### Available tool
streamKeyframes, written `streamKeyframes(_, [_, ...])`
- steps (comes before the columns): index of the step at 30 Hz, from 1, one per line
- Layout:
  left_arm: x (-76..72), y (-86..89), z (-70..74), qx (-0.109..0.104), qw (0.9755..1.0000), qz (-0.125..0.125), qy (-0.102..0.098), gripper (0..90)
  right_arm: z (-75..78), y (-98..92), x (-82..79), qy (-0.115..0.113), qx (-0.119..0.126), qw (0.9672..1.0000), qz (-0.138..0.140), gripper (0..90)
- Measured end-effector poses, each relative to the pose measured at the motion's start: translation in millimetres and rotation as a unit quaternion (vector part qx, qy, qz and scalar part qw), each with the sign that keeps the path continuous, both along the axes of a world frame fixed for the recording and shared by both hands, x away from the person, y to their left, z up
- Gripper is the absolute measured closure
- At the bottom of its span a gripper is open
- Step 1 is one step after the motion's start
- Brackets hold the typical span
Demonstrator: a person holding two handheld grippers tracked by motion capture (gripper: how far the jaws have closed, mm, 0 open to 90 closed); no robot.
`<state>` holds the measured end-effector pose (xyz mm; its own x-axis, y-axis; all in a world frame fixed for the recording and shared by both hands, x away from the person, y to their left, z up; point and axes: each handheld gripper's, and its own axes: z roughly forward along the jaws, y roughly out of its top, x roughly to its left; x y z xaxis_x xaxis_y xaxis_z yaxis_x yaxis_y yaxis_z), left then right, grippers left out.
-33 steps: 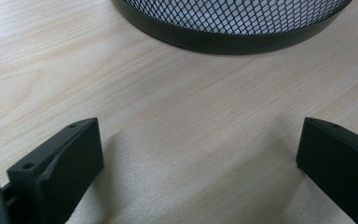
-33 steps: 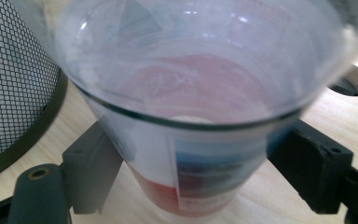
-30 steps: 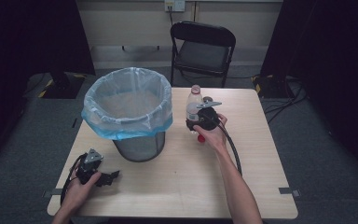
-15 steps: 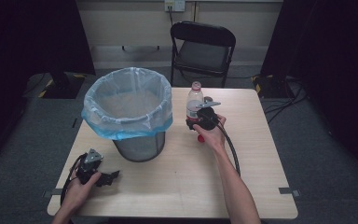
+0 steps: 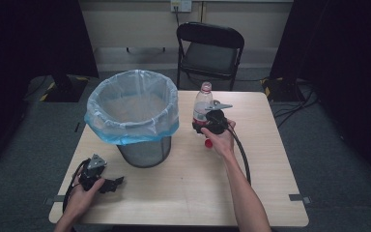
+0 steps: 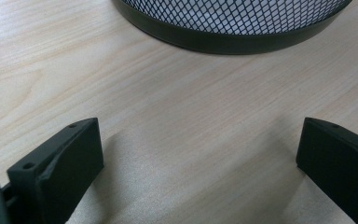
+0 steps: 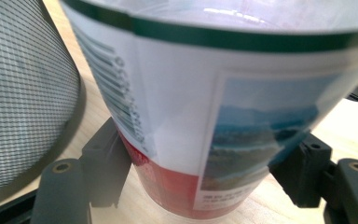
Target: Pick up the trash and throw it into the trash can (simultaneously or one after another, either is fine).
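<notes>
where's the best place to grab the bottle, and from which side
Grip the bottle across its labelled lower body, coming level from the person's side, as the right gripper has it. It stands upright, its round body fits between the jaws, and the bin blocks the left.

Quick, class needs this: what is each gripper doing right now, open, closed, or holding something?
Left gripper: open, holding nothing, low over the bare table.
Right gripper: jaws closed on the bottle, beside the mesh bin.

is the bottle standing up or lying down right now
Standing up. The bottle rises from the table with its neck on top, beside the bin, and the right gripper is clamped on its lower part.
</notes>
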<state>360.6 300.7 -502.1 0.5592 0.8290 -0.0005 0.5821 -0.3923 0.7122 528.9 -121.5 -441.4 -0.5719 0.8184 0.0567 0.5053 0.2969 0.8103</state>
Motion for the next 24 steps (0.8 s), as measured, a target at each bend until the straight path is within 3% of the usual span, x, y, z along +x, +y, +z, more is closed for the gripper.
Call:
streamKeyframes(8, [0.0, 0.0, 0.0, 0.000, 1.0000, 0.000, 0.000, 0.0, 14.0, -6.9, -6.5, -0.013, 0.031, 0.9994, -0.004, 28.9])
streamKeyframes(24, [0.0, 0.0, 0.0, 0.000, 1.0000, 0.000, 0.000, 0.0, 42.6, -15.5, -22.4, -0.032, 0.059, 0.9977, 0.004, 28.9])
